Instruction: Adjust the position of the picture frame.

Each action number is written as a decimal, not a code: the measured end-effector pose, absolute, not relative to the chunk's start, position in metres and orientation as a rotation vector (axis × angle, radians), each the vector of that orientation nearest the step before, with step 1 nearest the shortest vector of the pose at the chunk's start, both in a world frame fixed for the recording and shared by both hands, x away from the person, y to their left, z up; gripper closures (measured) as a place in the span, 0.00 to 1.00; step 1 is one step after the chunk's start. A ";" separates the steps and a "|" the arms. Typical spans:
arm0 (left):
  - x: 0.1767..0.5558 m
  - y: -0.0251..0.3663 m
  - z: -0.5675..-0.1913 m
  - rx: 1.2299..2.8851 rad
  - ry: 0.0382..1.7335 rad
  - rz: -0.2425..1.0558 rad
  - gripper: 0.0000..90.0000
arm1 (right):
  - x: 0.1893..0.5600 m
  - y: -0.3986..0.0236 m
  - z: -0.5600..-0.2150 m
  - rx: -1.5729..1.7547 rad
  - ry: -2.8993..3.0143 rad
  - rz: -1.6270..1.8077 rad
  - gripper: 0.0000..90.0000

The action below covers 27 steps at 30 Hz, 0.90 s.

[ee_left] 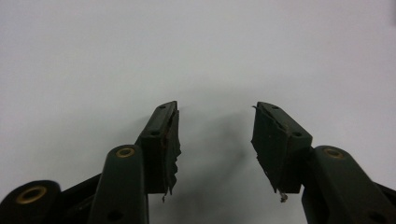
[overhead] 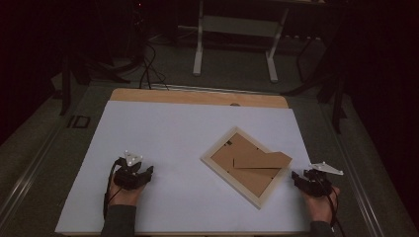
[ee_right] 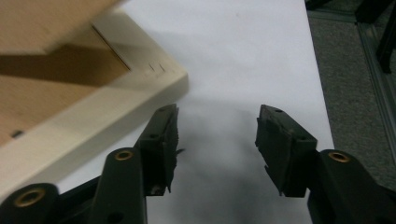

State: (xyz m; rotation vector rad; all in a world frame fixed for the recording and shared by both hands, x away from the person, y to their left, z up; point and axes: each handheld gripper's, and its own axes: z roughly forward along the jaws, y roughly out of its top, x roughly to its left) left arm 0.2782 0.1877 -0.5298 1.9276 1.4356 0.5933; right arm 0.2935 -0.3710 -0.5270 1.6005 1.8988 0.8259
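Note:
A pale wooden picture frame lies face down on the white sheet, right of centre and turned at an angle. Its brown backing board and folded stand face up. My right gripper rests on the sheet just off the frame's right corner. In the right gripper view that gripper is open with only white sheet between its jaws, and the frame's corner lies just beyond its left jaw. My left gripper sits at the front left of the sheet. Up close the left gripper is open over bare sheet.
The sheet covers a wooden tabletop whose far edge shows as a bare strip. Grey carpet lies past the sheet's right edge. A white table base and cables stand on the dark floor beyond.

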 end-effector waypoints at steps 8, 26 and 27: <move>0.276 0.188 -0.528 1.907 1.392 0.563 0.61 | 0.291 -0.368 -0.521 1.586 1.907 0.894 0.56; 0.278 0.175 -0.530 1.950 1.356 0.513 0.59 | 0.296 -0.364 -0.522 1.534 1.919 0.867 0.69; 0.278 0.175 -0.530 1.953 1.349 0.514 0.59 | 0.296 -0.363 -0.522 1.525 1.925 0.858 0.72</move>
